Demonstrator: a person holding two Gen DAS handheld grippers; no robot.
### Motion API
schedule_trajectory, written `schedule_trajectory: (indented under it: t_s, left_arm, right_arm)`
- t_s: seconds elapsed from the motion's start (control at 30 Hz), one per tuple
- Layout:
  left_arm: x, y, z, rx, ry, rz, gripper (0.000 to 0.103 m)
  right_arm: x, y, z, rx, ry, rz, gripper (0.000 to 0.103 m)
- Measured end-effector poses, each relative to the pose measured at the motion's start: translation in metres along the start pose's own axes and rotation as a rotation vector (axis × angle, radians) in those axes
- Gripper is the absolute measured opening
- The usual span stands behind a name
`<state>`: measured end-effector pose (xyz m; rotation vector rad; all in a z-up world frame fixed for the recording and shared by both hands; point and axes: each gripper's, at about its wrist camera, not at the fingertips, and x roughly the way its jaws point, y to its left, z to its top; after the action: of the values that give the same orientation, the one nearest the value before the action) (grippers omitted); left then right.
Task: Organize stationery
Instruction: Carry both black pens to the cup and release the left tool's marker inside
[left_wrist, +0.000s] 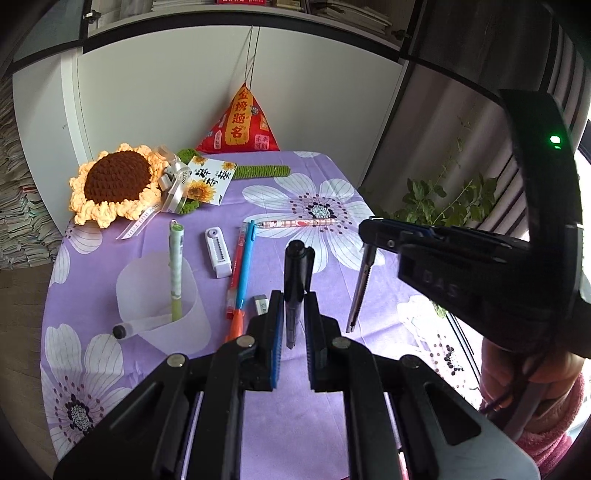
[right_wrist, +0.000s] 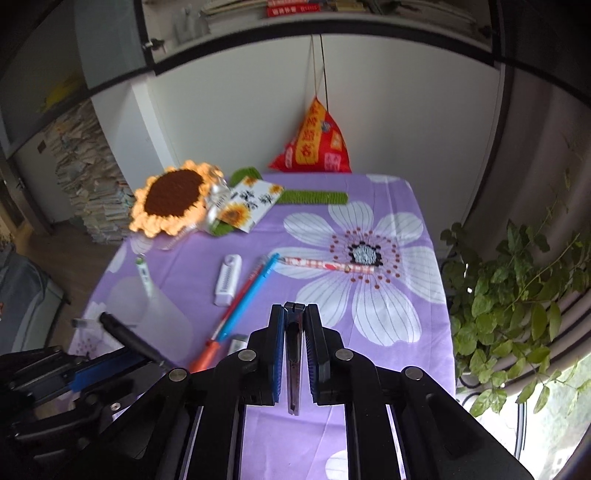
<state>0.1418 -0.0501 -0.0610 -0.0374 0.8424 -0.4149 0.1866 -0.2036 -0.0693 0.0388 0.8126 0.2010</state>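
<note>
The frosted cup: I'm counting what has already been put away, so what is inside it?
A green and white pen stands inside the frosted cup, its top above the rim. The cloudy wall hides its tip and the cup's bottom. A dark-capped tube crosses its front.

Left tool (left_wrist: 294, 325) clamped on black pen (left_wrist: 297, 280); right tool (right_wrist: 294, 332) clamped on utility knife (right_wrist: 294, 354).

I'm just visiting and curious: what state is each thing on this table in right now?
Left tongs: shut on black pen, off the table.
Right tongs: shut on utility knife, off the table.
Cup: upright, holds green pen.
Blue pen: lying flat beside red pen.
Patterned pen: lying flat.
Correction tape: lying flat.
Eraser: lying flat.
</note>
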Motion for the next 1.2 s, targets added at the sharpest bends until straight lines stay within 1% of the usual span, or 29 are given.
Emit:
schedule_trajectory:
  t_s: [0.1,0.27,0.5,0.67,0.93,1.07,1.2]
  left_arm:
    - [-0.007,0.001,0.0,-0.004,-0.014,-0.002,0.009]
    - [-0.023,0.01,0.004,-0.023,-0.049,0.004,0.009]
    - [-0.057,0.037,0.026,-0.062,-0.147,0.051,0.009]
    - [-0.067,0.053,0.035,-0.078,-0.182,0.095,0.009]
    - [-0.058,0.078,0.041,-0.084,-0.172,0.145,0.009]
    - [-0.045,0.093,0.039,-0.102,-0.148,0.151,0.009]
    - [-0.034,0.106,0.036,-0.13,-0.12,0.141,0.009]
  right_arm:
    - [-0.018,0.007,0.0,-0.008,-0.041,0.004,0.012]
    - [-0.036,0.017,-0.001,-0.021,-0.079,0.019,0.012]
    - [-0.057,0.04,0.007,-0.06,-0.13,0.055,0.012]
    - [-0.065,0.054,0.018,-0.066,-0.16,0.08,0.012]
    - [-0.067,0.086,0.034,-0.112,-0.183,0.12,0.012]
    - [-0.065,0.099,0.037,-0.125,-0.186,0.129,0.012]
    - [-0.063,0.107,0.041,-0.131,-0.186,0.128,0.012]
